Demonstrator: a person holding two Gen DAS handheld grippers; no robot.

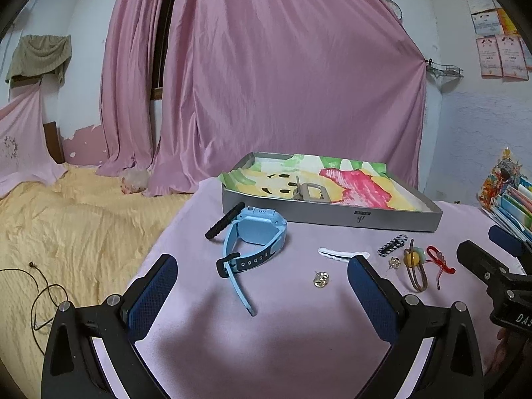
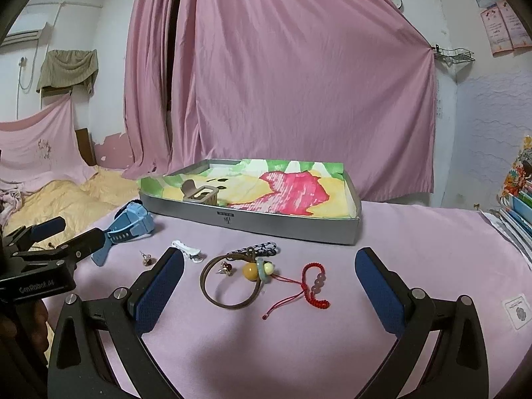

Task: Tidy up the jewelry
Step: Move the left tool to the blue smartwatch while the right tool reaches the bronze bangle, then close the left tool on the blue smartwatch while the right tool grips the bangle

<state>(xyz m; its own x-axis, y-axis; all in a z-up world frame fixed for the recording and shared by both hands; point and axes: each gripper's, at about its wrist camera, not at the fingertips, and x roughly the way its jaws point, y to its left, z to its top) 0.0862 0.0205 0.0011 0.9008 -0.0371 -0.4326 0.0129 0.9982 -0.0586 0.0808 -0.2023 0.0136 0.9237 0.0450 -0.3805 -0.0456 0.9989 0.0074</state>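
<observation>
A grey tray (image 1: 332, 214) (image 2: 266, 226) lined with colourful paper stands at the back of the pink-covered table, a beige clip (image 1: 311, 193) (image 2: 199, 196) inside it. In front lie a blue watch (image 1: 256, 236) (image 2: 133, 226), a black comb-like piece (image 1: 224, 221), a white hair clip (image 1: 342, 254) (image 2: 186, 249), small earrings (image 1: 321, 279) (image 2: 225, 268), a brown cord bracelet with yellow bead (image 1: 414, 266) (image 2: 229, 286), a red string bracelet (image 1: 440, 261) (image 2: 314, 286) and a black-and-white clip (image 1: 392, 244) (image 2: 259, 249). My left gripper (image 1: 262, 277) is open near the watch. My right gripper (image 2: 269, 266) is open around the bracelets.
A yellow bedspread (image 1: 66, 219) with a black cable (image 1: 43, 292) lies left of the table. Pink curtains (image 1: 266, 83) hang behind. Stacked books (image 1: 512, 199) (image 2: 518, 206) sit at the right edge. A white tag (image 2: 517, 311) lies on the cloth.
</observation>
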